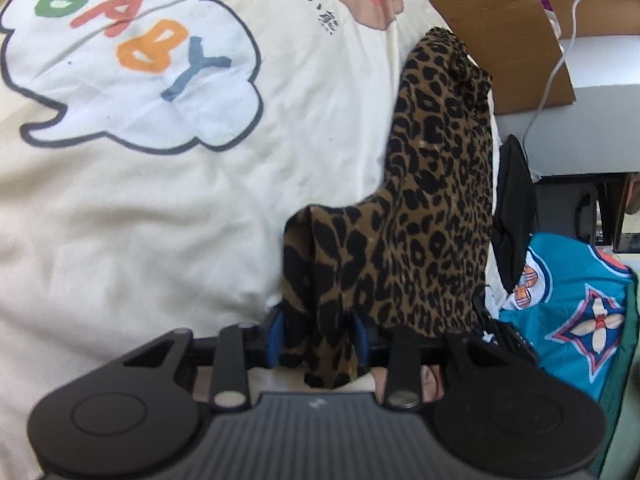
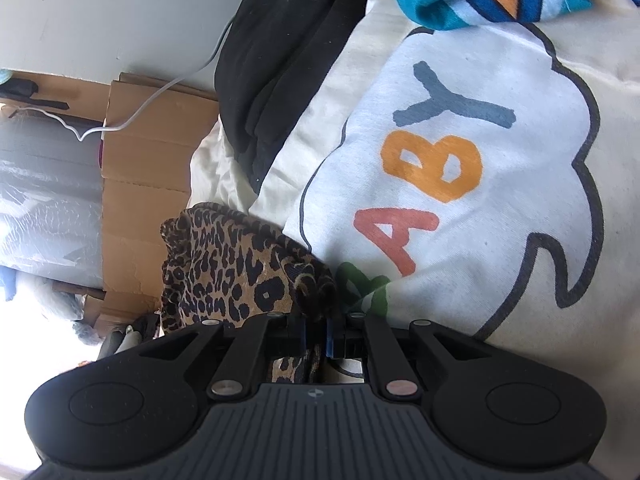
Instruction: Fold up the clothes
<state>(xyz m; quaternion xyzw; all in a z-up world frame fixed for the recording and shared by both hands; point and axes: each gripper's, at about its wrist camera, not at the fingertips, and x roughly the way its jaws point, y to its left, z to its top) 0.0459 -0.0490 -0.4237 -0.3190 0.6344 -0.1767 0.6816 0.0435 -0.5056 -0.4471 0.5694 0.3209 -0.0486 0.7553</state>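
both grippers are holding the same spotty cloth. left gripper (image 1: 320, 340) is squeezing its blue fingers (image 1: 276, 336) around a thick bunch of the leopard cloth (image 1: 432, 184), with the jaws a little way apart because the bunch is fat. right gripper (image 2: 316, 334) is pinching almost all the way closed on a thin bit of the leopard cloth (image 2: 232, 264), and a strip of it is hanging down behind the fingers.

the cloth is lying on the cream sheet (image 1: 140, 220) with the big "baby" bubble (image 2: 460, 168) printed on it. from the left gripper the cloth is running straight ahead in one long strip, away toward the cardboard (image 1: 500, 32). from the right gripper the cloth is sitting ahead and to the left, all bunched up. so the long way of the cloth is pointing away from the left gripper, and each gripper is holding one end.

both grippers are sitting low, close over the sheet, and pointing across the bed. a black garment (image 2: 280, 60) and a blue patterned cloth (image 1: 568, 312) are lying near, and a white cable (image 2: 160, 96) is crossing the cardboard. i think the cloth is not folded yet, and pulling the two ends apart would make it flat first.
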